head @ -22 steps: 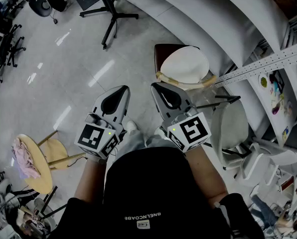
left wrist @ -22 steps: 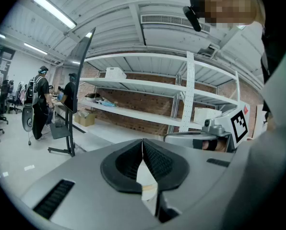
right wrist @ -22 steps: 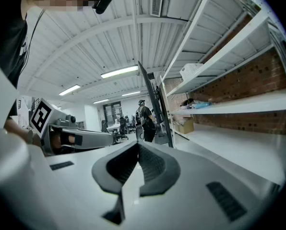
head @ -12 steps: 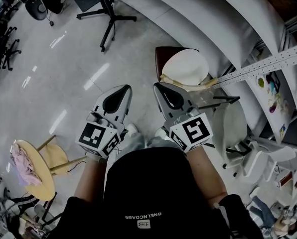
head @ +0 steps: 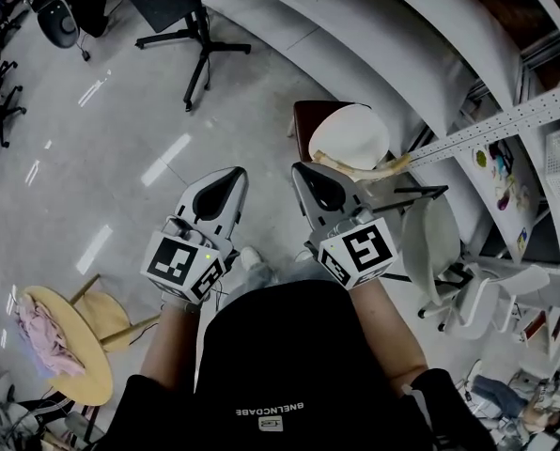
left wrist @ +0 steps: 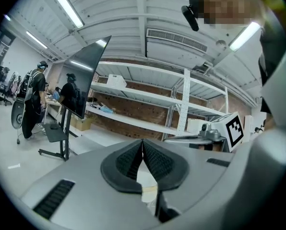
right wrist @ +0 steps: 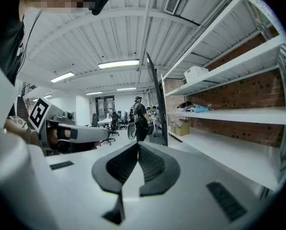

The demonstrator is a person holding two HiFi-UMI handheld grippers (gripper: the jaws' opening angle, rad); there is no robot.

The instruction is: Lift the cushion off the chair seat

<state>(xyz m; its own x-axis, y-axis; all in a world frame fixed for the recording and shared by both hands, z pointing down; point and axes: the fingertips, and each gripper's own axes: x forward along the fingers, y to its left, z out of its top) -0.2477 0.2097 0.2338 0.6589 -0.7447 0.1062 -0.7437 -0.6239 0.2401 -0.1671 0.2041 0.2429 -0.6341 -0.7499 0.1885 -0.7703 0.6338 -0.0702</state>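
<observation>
The cushion [head: 349, 136] is a pale, rounded pad lying flat on the seat of a dark brown chair [head: 302, 118], covering most of it, with only the brown edge showing on the side away from the shelving. Nothing is touching it.

Both tools hang short of that chair, on the near side, pointing roughly level toward it. The right gripper [head: 302, 170] is the closer one, its nose just before the chair's front edge; its dark ribbed pads are pressed together with nothing caught in them. The left gripper [head: 233, 173] sits beside it, farther from the chair and over bare floor, and its pads also meet, holding nothing.

A white swivel chair [head: 428, 242] stands just beside the brown chair, on the shelving side. The white shelving rack [head: 505, 120] runs past beyond it. Well away from the chair on the opposite side, a screen stand [head: 197, 38] rests on black legs, and nearer the person a round wooden table [head: 73, 365] carries a pink cloth [head: 34, 332].
</observation>
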